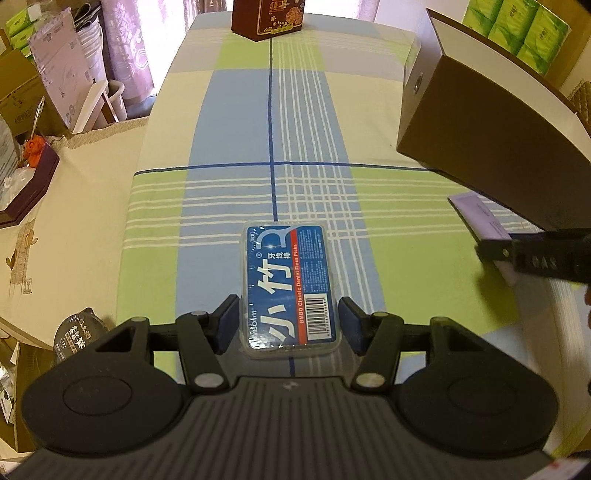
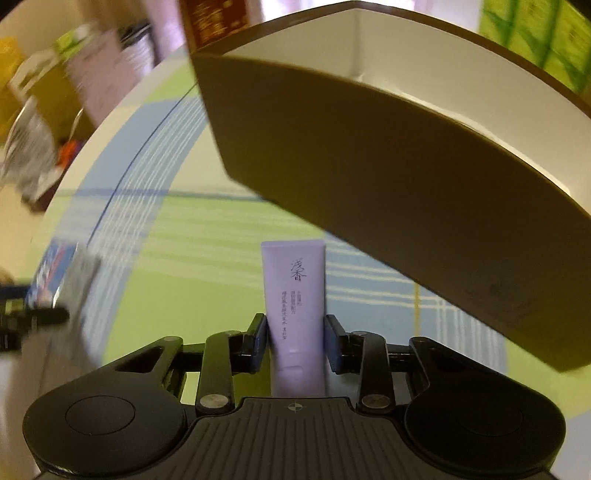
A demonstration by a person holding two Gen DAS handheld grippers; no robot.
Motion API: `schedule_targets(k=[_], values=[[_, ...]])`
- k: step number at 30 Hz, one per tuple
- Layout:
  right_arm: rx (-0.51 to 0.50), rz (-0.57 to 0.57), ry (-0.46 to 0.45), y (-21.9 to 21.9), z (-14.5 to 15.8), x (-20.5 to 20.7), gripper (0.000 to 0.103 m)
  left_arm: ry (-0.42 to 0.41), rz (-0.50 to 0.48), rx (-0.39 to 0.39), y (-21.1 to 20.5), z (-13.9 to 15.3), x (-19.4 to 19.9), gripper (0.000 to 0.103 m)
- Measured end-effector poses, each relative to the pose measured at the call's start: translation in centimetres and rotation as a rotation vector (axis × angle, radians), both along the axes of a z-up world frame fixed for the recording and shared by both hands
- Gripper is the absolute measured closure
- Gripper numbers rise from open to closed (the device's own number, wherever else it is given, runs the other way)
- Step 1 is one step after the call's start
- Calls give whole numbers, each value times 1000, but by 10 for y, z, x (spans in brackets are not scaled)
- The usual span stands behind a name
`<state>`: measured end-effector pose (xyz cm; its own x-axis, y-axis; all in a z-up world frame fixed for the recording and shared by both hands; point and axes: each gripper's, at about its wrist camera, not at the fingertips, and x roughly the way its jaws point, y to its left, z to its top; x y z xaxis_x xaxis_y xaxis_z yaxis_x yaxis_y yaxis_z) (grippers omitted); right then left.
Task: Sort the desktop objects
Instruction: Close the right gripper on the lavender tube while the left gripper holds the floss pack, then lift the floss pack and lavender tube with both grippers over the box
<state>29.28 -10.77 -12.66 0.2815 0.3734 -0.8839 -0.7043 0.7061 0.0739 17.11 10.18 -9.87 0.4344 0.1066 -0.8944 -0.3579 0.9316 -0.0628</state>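
A lilac tube [image 2: 294,295] is clamped in the right gripper [image 2: 295,341] just before the brown box [image 2: 369,177]; a floss-pick case [image 1: 290,290] is bracketed, perhaps gripped, by the left gripper [image 1: 290,325] over the checked cloth [image 1: 221,147]. Neither item is boxed yet.

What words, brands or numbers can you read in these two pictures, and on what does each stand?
"BMBO Classic Dental Floss Picks": floss box, red stripe.
"小竹", "牙线棒": floss box, blue face.
"浅香": lilac tube.
Barcode digits, tube's small print, red box lettering: too small or blurred.
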Motion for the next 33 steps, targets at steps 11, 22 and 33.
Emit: schedule_targets(k=[11, 22, 33], values=[[-79, 119, -18, -74, 4, -33, 73, -2, -130, -47, -33, 0, 3, 50], [-49, 98, -76, -73, 1, -37, 49, 16, -207, -5, -69, -8, 31, 50], [-11, 104, -3, -88, 4, -39, 71, 49, -245, 30, -87, -14, 27, 50]])
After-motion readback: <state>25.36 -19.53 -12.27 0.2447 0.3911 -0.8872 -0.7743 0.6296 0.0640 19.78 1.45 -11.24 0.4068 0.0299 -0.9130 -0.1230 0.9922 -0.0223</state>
